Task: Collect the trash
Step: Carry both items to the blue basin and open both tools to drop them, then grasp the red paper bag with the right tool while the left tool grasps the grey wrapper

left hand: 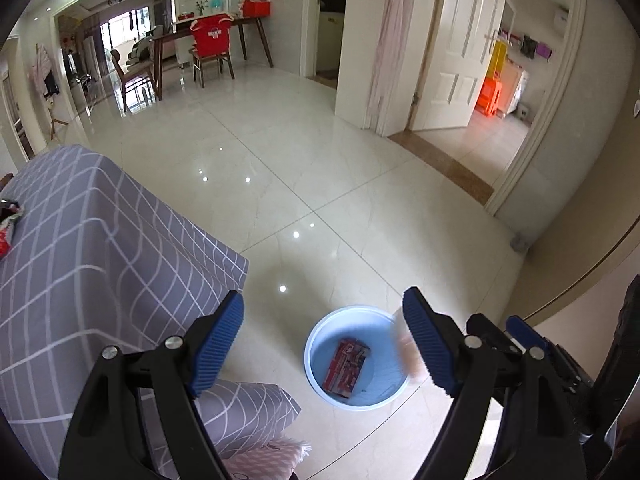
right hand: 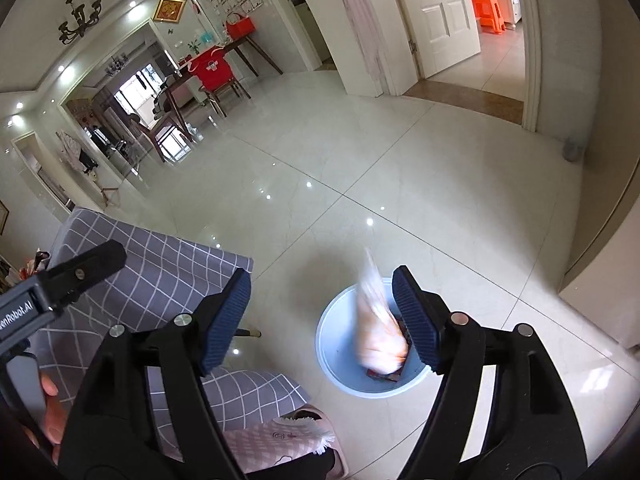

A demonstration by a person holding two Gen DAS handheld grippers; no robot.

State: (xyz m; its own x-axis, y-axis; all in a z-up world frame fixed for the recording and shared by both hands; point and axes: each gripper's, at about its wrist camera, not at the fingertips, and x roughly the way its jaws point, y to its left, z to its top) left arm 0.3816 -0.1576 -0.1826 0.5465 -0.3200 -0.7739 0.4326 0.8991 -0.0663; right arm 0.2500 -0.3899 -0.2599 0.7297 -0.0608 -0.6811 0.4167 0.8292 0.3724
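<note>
Both claws are spread with nothing between the pads: the right claw (right hand: 322,316) above a blue bucket (right hand: 340,376), the left claw (left hand: 323,342) beside it. A blurred orange-and-white bag (right hand: 380,336) is in mid-air over the bucket's mouth. A red packet (left hand: 346,366) lies inside. A grey checked sofa (left hand: 100,248) stands just left on the tiled floor (left hand: 320,168).

Orange-white bag (right hand: 378,326) motion-blurred, hiding red box (right hand: 386,374).
</note>
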